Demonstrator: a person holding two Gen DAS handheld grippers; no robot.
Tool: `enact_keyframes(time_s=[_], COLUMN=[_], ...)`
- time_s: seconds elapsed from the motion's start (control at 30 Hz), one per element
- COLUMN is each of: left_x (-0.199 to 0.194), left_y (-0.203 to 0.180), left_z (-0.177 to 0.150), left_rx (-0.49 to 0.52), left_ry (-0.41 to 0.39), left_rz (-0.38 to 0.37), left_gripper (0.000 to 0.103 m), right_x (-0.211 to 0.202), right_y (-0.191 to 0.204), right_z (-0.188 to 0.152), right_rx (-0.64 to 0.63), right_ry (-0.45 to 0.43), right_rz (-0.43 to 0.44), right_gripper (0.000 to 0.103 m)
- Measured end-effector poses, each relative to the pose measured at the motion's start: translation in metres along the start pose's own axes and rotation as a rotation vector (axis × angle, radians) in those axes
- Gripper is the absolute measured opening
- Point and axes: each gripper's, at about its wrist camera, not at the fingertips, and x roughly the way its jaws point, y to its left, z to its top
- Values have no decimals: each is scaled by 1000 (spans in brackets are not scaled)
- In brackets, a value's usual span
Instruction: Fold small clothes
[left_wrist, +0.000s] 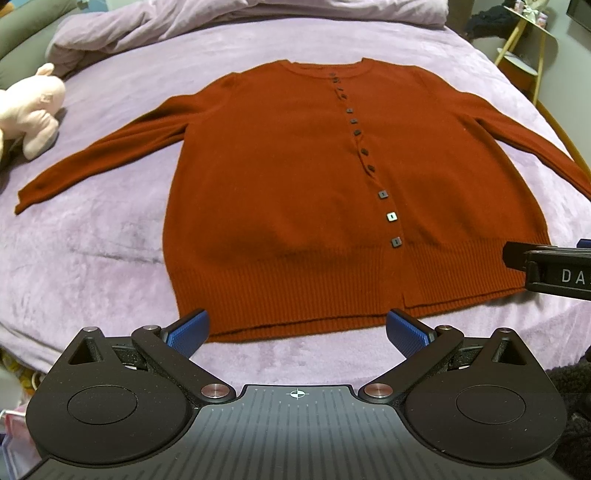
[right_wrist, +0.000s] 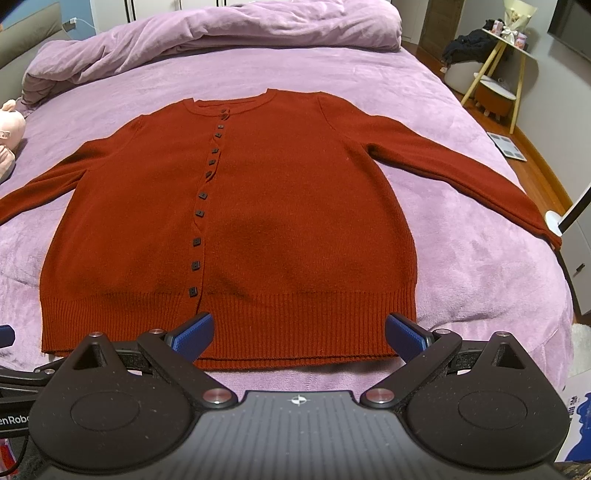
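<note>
Right gripper (left_wrist: 546, 269) marked "DA", rust cardigan (left_wrist: 314, 206) spread flat

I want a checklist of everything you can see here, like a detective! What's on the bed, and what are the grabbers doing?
Surface: purple plush bedspread, smooth, with a bunched purple duvet at the far end.
Job's things: rust-red knitted cardigan lying flat, front up, buttoned, sleeves spread out, not yet folded.
Clutter: pink plush toy beside the far sleeve.
Grippers: left gripper open, empty, at the hem; right gripper open, empty, at the hem.
Cables: white charger cable on the far wall.
Surroundings: yellow-legged side table, wooden floor.
</note>
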Motion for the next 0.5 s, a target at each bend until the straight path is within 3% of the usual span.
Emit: enact_keyframes(time_s=[0.5], left_x=[1], left_y=[3], left_z=[1], left_rx=[-6], left_ry=[8], left_rz=[0], left_gripper=[103], right_x=[0], right_y=[0], right_z=[0], right_rx=[1], right_ry=[1], right_rz=[0], right_gripper=[99])
